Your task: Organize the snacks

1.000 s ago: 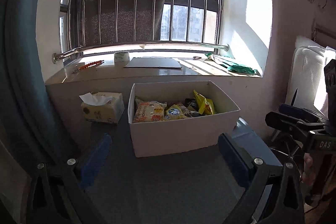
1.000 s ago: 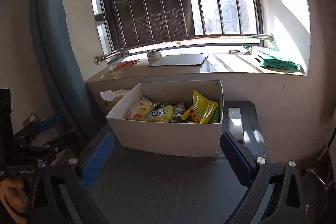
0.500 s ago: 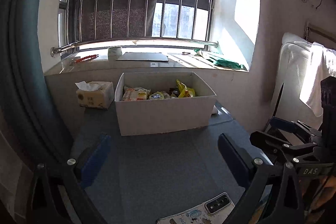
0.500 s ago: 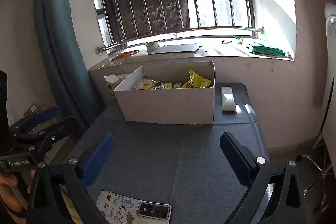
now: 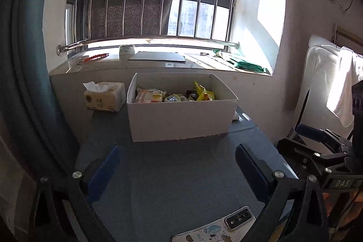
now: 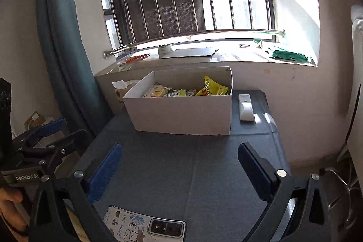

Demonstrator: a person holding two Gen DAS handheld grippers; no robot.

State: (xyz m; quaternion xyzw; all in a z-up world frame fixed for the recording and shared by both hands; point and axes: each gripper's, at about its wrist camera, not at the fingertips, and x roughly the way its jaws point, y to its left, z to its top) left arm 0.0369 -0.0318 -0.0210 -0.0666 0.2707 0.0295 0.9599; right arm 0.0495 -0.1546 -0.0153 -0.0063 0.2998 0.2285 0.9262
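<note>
The snacks [image 5: 174,95] lie inside the white box [image 5: 181,119], centre of the frame at the far end of the desk [image 5: 181,174], with nothing loose left on it. Both the left hand-held gripper [image 5: 179,171] and the right hand-held gripper [image 6: 179,171] hang released and empty, well short of the box. The task looks about finished: any withdrawal should be level, clear of the phone [image 6: 145,227] at the lower edge.

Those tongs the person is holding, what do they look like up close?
Each is a black plastic frame with two fingers lined with blue pads, fastened by silver screws. The left tongs show a blue pad; seen from the right camera, their body carries a "GenRobot.AI" label. The right tongs look the same, with "DAS" lettering on the side. No cables or sleeves show.
</note>
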